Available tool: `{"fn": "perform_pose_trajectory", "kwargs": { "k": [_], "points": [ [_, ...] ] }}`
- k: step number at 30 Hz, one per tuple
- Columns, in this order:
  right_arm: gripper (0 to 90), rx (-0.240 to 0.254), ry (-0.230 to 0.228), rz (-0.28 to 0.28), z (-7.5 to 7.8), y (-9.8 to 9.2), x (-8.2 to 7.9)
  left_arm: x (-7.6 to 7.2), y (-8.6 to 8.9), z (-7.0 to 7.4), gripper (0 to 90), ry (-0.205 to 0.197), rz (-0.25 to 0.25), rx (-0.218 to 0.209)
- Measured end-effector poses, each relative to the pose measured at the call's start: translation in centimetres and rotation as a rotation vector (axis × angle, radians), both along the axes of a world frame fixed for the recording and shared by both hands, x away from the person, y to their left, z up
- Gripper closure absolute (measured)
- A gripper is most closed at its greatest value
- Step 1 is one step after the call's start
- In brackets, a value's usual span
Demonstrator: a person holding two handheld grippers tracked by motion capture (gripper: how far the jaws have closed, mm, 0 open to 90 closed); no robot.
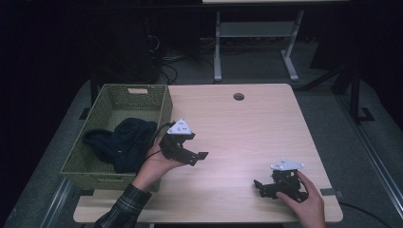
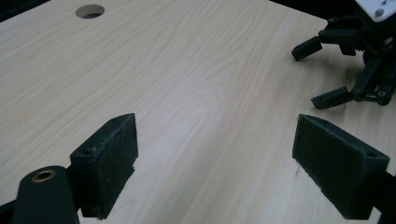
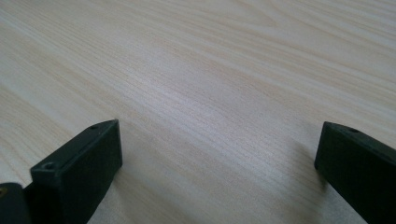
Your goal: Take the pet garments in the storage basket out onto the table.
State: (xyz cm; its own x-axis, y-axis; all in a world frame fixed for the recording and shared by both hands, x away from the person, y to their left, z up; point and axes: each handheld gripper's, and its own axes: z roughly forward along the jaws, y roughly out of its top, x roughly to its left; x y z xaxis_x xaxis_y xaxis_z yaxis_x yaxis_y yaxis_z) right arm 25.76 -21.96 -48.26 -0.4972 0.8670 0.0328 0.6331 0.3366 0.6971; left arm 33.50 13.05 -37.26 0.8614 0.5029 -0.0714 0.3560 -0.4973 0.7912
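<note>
Overhead, high view: pale wooden bench with a round hole near its far edge. A green woven basket sits at the bench's left side; a dark garment lies bunched inside, draped toward the basket's right wall. The left gripper, held in the left hand, hovers just right of the basket, fingers spread and holding nothing. The right gripper, in the right hand, sits low at the near right of the bench, fingers likewise spread and holding nothing. The two grippers are well apart.

Left gripper view: both black fingers stand wide apart over bare wood; the hole shows at far left, the right gripper at far right with its fingers released.

Right gripper view: fingers wide apart, close above bare bench grain, nothing between them.
</note>
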Motion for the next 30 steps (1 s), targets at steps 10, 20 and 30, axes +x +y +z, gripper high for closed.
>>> {"fn": "perform_pose_trajectory", "kwargs": {
  "k": [10, 20, 30],
  "points": [
    [0.4, 0.000, 0.000, 0.001, 0.0, 0.0, 0.0, 1.4, 1.3, 1.1, 14.0, -0.001, 0.021, -0.004],
    [0.4, -0.004, -0.005, 0.004, 0.0, 0.0, 0.1, 1.9, 2.4, 2.7, 14.0, -0.034, 0.027, -0.005],
    [0.4, 0.000, -0.004, 0.001, 0.0, 0.0, 0.0, 2.4, 4.0, 2.9, 13.9, -0.040, 0.055, -0.006]
  ]
}}
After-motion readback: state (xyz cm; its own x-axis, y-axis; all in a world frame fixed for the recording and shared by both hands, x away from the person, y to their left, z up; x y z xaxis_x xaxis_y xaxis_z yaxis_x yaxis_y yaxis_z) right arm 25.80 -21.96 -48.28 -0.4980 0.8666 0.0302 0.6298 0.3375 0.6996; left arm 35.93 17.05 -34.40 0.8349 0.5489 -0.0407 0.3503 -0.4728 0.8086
